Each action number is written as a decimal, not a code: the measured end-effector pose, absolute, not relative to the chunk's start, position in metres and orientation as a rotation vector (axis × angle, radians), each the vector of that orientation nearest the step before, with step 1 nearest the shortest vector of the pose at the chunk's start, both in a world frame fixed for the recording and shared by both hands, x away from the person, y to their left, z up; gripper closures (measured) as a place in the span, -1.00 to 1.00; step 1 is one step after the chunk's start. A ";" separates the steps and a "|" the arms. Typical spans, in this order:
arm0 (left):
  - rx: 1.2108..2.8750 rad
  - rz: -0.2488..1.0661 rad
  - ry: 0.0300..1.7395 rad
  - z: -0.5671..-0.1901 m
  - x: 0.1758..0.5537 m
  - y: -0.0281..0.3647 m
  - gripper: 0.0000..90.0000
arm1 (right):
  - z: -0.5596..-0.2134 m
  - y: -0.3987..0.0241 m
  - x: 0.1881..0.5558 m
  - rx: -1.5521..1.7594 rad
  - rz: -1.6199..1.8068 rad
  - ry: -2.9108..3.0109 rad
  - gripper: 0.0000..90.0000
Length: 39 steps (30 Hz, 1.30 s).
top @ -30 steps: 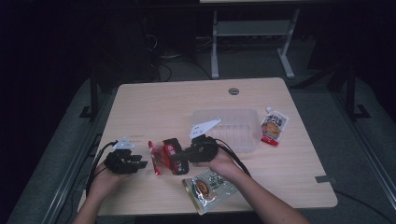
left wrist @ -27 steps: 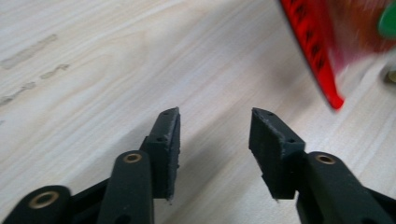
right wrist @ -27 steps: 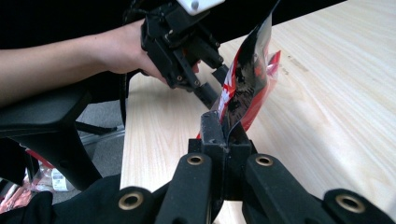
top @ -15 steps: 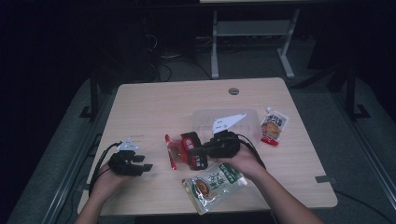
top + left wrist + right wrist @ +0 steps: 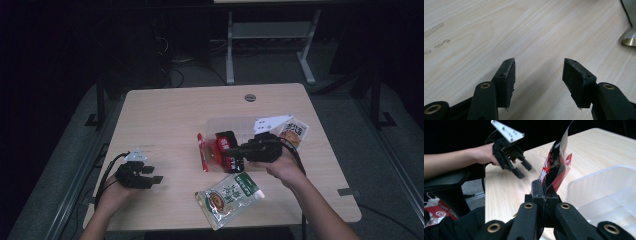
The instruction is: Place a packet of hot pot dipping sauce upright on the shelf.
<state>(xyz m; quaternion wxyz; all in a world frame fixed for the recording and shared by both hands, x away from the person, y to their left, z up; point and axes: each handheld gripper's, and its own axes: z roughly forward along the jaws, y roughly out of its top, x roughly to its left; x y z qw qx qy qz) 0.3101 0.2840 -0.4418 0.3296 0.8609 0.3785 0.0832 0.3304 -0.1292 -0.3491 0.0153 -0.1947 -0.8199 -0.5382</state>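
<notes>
A red and black snack packet [image 5: 221,150] hangs in the air just left of a clear plastic tub [image 5: 235,125], and my right gripper [image 5: 236,150] is shut on its edge. In the right gripper view the packet [image 5: 556,162] stands up from the closed right gripper [image 5: 544,192], with the tub [image 5: 604,192] to the right. My left gripper [image 5: 156,176] rests low at the table's front left, open. Its jaws have just been opening, and nothing lies between them in the left gripper view [image 5: 537,66], just bare wood.
A green snack packet [image 5: 230,192] lies near the front edge, below the right hand. An orange and white packet [image 5: 292,134] lies against the tub's right side. The wooden table [image 5: 165,115] has a round cable hole [image 5: 250,97] at the back.
My right gripper has carried the red and black packet to the right and upward, toward the tub, uncovering the green packet. The left hand has stayed put.
</notes>
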 end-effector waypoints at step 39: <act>2.257 0.249 0.948 -0.443 0.310 0.285 -0.13 | -0.339 -0.251 0.359 -1.115 -1.757 -2.603 0.99</act>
